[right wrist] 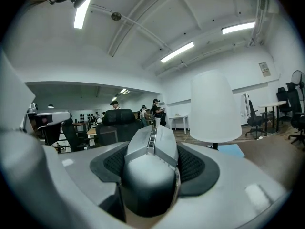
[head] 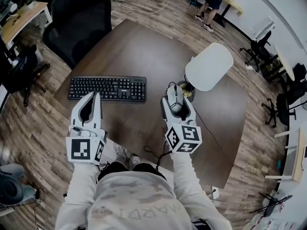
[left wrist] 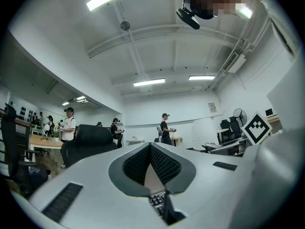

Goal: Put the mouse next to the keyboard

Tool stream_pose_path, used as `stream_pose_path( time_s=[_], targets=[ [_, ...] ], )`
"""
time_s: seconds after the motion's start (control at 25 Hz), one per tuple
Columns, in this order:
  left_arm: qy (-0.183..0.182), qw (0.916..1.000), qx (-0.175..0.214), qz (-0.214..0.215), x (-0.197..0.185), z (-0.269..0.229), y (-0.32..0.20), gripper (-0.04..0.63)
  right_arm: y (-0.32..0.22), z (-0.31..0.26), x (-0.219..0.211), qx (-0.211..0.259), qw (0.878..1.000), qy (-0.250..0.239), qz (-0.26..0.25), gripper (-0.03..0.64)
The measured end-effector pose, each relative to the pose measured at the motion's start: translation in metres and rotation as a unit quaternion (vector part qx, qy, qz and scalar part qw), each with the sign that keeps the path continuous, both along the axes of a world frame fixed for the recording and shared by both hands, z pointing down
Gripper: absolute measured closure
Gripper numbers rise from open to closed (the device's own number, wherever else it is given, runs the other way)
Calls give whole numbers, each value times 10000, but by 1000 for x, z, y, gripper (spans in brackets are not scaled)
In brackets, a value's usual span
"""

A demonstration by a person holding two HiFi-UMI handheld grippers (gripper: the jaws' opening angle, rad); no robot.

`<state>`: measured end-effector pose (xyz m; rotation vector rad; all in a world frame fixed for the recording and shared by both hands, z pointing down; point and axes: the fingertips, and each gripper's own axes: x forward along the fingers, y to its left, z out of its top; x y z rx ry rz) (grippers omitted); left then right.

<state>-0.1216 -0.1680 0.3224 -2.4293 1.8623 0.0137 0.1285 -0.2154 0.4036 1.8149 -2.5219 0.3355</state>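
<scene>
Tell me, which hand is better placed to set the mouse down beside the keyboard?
Right. The right tongs are clamped on the grey computer mouse, just right of the black keyboard. The left tongs are shut and empty.

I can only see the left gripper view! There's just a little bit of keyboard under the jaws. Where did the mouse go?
Observer: The mouse is in the right gripper. Its jaws are shut on it.
Operator: Is it by the keyboard?
Observer: It's off to the right of the keyboard, with a strip of bare table between them.
Operator: Is anything in the way?
Observer: Nothing lies in that strip. A white lamp stands close on the mouse's far side.
</scene>
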Motion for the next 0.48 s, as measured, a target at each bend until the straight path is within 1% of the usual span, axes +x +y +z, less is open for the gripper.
stream_pose_path(
  time_s=[0.48],
  targets=[
    [45,9992,-290,271,-17,23,-57,589,-48,53,-6,-683,9969,60,381,305]
  ],
)
